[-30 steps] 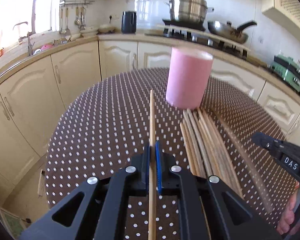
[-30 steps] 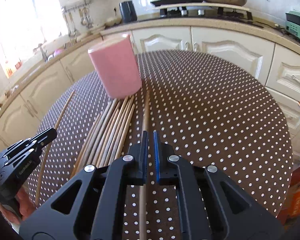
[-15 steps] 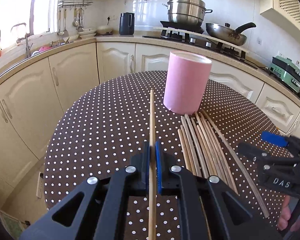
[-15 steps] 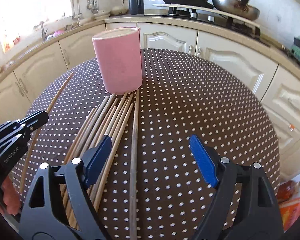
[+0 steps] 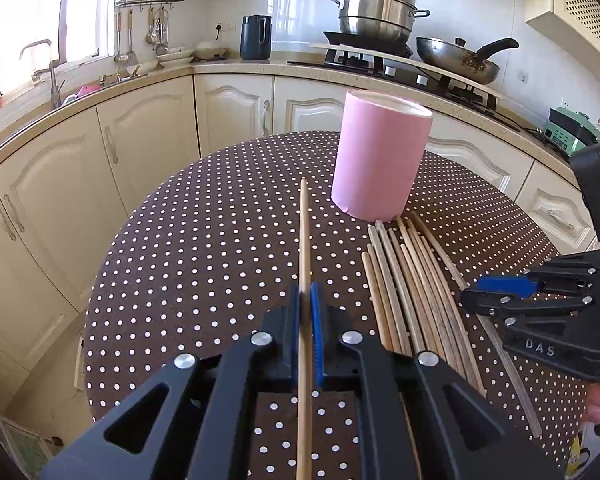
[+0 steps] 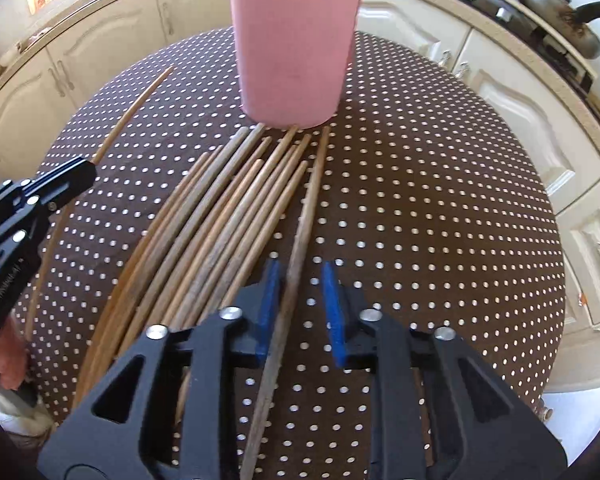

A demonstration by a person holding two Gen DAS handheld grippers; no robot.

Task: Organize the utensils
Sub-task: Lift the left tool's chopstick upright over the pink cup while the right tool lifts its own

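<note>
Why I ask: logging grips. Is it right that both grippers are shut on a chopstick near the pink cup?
Only the left gripper is shut on a chopstick. The right wrist view shows the right gripper open, another chopstick lying loose between its fingers, near the pink cup.

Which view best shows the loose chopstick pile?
Right wrist: the chopstick pile fans out centrally, tips near the pink cup, individual sticks separable. Left wrist shows the chopstick pile off right, foreshortened, partly behind the right gripper.

My left fingers (image 5: 296, 320) cover the middle of the held chopstick (image 5: 305, 240), whose near end runs off the frame. I cannot see inside the pink cup (image 6: 296, 48); the bundle (image 6: 204, 232) disappears under my right gripper (image 6: 300, 304).
</note>
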